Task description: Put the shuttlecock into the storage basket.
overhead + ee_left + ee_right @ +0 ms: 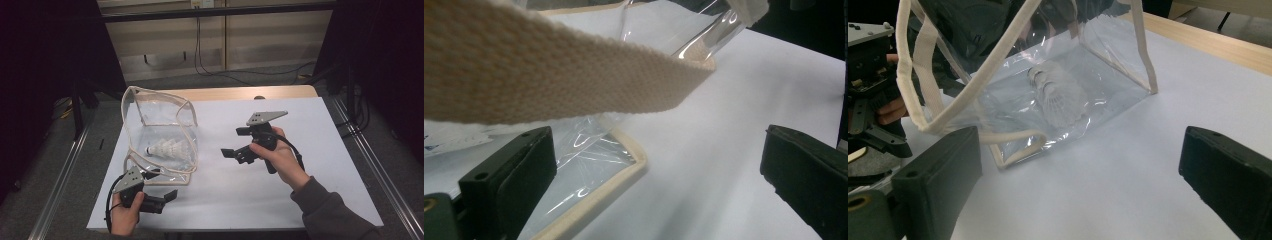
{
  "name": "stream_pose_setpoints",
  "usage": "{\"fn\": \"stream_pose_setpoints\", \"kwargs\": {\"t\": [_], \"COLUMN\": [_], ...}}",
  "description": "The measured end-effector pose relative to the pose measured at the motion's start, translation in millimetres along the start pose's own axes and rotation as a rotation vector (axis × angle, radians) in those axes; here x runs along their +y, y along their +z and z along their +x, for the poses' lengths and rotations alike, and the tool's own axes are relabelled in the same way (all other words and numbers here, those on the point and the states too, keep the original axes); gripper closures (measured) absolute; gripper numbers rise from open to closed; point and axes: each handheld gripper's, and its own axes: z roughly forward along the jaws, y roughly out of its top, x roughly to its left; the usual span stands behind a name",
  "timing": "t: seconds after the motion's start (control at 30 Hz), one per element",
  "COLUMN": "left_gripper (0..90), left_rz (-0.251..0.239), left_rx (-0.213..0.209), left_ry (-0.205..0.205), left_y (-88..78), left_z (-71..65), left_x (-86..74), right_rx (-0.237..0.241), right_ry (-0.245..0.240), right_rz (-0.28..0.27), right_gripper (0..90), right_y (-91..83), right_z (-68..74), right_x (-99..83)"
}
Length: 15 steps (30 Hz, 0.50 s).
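Here, both grippers' fingers wide (empty).

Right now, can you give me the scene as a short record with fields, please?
surface: white table
bag: clear bag with cream trim, lying on the table, mouth toward the person
contents: white shuttlecocks inside the bag
strap: cream strap just above the left fingers
left gripper: open, at the bag's near edge, holding nothing
right gripper: open, held off to the bag's right, pointing at it, not touching
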Motion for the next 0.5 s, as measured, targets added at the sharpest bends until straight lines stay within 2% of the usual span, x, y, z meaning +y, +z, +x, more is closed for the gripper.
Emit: {"fn": "stream_pose_setpoints", "kwargs": {"t": [0.5], "left_gripper": [1.5], "left_rz": [0.0], "left_rx": [-0.001], "left_ry": [0.002], "left_y": [0.6], "left_z": [0.0], "left_x": [0.2], "right_rx": [-0.027], "right_ry": [0.016], "right_rz": [0.002], "right_gripper": [3.3], "right_y": [-11.4], "right_z": [-10.9], "right_x": [-24.5]}}
